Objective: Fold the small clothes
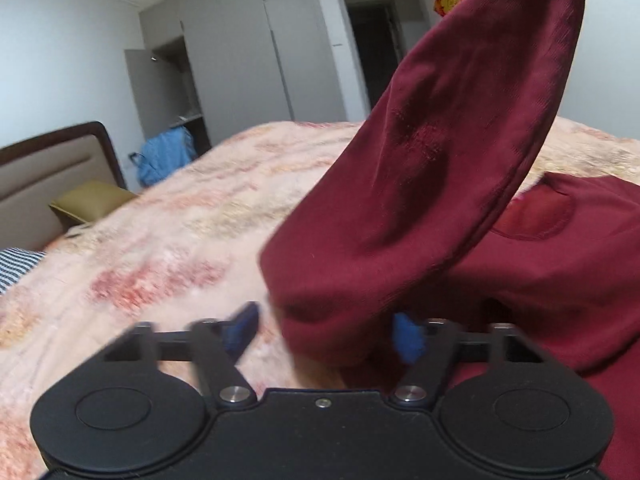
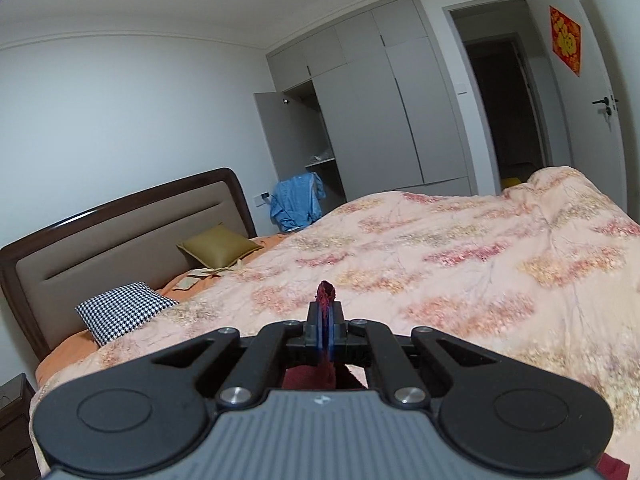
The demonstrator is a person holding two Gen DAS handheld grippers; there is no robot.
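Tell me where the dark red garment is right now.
In the left wrist view the dark red garment fills the right side, part lifted above the floral quilt, part lying on it. The right gripper pinches a bit of it.

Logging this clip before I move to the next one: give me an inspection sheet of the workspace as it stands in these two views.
Surface: bed covered by a pink floral quilt, rumpled.
Job's things: dark red knit garment, one part lifted high, the rest lying on the quilt.
Clutter: olive square cushion; black-and-white houndstooth pillow; loose beige cloth beside the cushion.
Grippers: left gripper open, blue fingers on either side of a garment fold; right gripper shut on a red garment edge.
Cables: nothing seen.
Surroundings: brown padded headboard; grey wardrobe with one door open; blue shirt hanging by it; dark open doorway; red wall decoration.
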